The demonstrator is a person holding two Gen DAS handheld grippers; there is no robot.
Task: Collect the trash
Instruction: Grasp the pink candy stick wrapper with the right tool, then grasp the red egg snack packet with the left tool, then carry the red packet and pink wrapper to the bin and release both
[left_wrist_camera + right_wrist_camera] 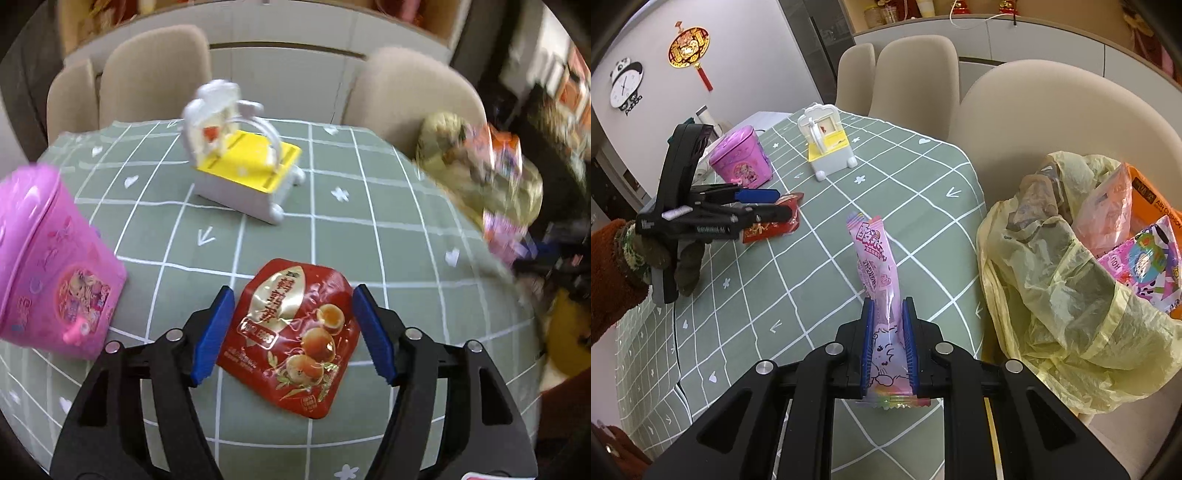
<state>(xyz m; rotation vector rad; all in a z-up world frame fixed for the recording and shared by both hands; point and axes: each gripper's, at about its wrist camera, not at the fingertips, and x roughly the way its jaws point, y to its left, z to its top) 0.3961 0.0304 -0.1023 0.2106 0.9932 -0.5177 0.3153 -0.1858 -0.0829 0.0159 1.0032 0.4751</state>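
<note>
A red snack packet (295, 338) with pictures of eggs lies flat on the green checked tablecloth (369, 236). My left gripper (293, 332) is open, its blue pads on either side of the packet; it also shows in the right wrist view (768, 205) at the red packet (775, 225). My right gripper (888, 343) is shut on a long pink wrapper (879, 266) and holds it upright above the table, left of the yellow trash bag (1071, 295). The bag sits on a beige chair and holds several wrappers. It appears blurred in the left wrist view (480, 173).
A pink tin box (51, 266) stands at the left, also in the right wrist view (740, 160). A white and yellow toy cart (243, 170) stands at the table's far middle, also visible to the right wrist (827, 144). Beige chairs (916, 74) ring the far side.
</note>
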